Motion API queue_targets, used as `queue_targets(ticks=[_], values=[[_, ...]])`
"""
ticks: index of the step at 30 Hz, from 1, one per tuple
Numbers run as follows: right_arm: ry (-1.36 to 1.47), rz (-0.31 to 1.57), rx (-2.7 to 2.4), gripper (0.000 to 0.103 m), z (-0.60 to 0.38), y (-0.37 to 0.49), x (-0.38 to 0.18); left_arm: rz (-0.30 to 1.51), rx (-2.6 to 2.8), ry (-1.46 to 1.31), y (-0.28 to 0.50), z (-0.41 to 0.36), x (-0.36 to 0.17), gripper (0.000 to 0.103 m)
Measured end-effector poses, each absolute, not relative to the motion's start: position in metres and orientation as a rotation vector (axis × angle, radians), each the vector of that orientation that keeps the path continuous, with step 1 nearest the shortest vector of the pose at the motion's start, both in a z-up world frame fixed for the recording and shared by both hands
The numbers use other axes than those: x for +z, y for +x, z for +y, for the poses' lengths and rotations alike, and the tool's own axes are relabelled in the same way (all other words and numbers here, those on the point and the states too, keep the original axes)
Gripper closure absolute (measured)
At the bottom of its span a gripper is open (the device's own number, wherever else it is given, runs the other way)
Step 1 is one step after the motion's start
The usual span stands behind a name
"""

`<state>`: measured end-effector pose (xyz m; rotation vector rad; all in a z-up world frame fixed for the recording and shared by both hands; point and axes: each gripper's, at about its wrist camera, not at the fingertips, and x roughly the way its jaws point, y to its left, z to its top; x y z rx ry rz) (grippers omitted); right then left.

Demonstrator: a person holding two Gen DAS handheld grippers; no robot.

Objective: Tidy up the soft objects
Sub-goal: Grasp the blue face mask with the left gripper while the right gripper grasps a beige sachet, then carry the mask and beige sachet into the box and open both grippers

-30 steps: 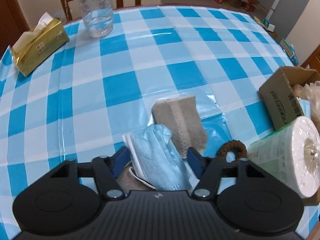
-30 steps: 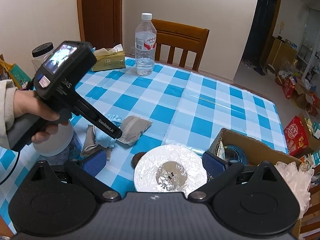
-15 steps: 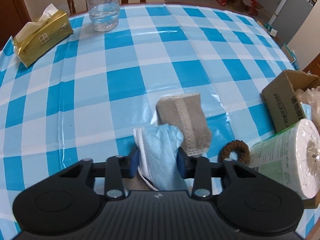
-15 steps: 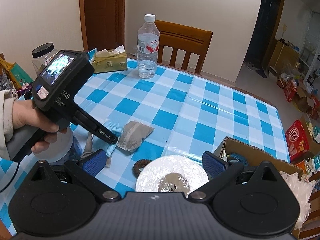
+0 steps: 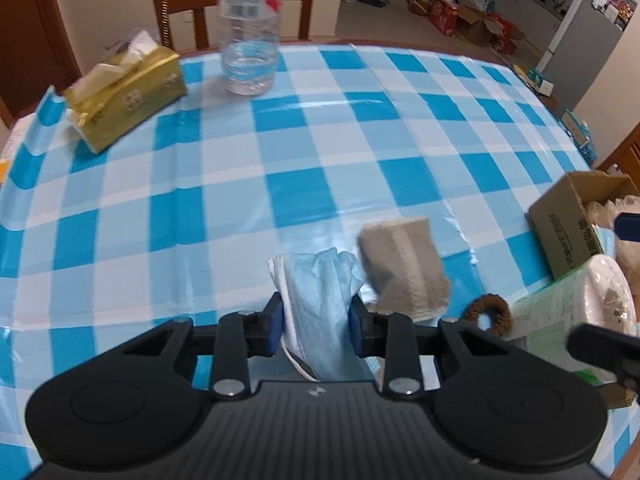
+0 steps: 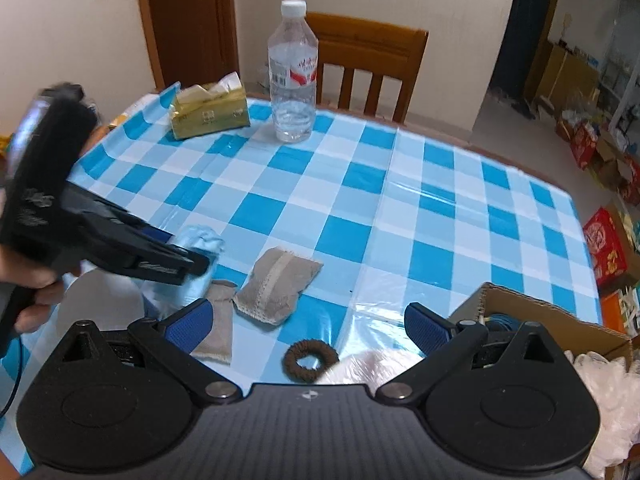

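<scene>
The left gripper pinches a light blue face mask between its two blue pads, and the mask stands up crumpled between them, above the checked bench. In the right wrist view the same mask hangs from the gripper near the left edge, and it looks lifted from the cloth. Just beside the mask, on its right, a grey folded pouch with a lace stripe lies flat on the bench. A brown hair tie lies near it, next to a white paper roll in green wrapping. A cardboard box stands at the right edge of the bench. The right gripper is spread wide and holds nothing; the hair tie lies on the bench between its fingers. Another grey cloth piece lies beside the left finger. Far on the bench stand a water bottle and a golden tissue pack, well apart from the soft things.
</scene>
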<state>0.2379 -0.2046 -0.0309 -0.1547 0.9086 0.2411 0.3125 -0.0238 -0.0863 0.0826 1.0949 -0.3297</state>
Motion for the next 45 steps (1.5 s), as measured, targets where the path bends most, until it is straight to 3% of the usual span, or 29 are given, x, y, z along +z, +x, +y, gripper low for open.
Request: queue_targets(ticks=[7,11,21,38,45], values=[[-0.114,1.009,0.216,0.003,-0.178,0.283,-0.048,1.083,-0.281,0.082,0.320,0.006,-0.084,0.072],[-0.106,1.070,0.185,0.012,-0.162,0.310,-0.064,1.081,-0.257,0.067,0.322,0.021,-0.085,0.072],[0.022,1.281,0.091,0.020,-0.147,0.375,-0.120,1.076,-0.234,0.033,0.325,0.037,-0.086,0.072],[-0.010,1.347,0.017,0.032,-0.144,0.390,-0.148,1.082,-0.253,0.036,0.327,0.033,-0.090,0.072],[-0.017,1.333,0.030,0.053,-0.145,0.386,-0.144,1.084,-0.265,0.039,0.326,0.032,-0.090,0.072]])
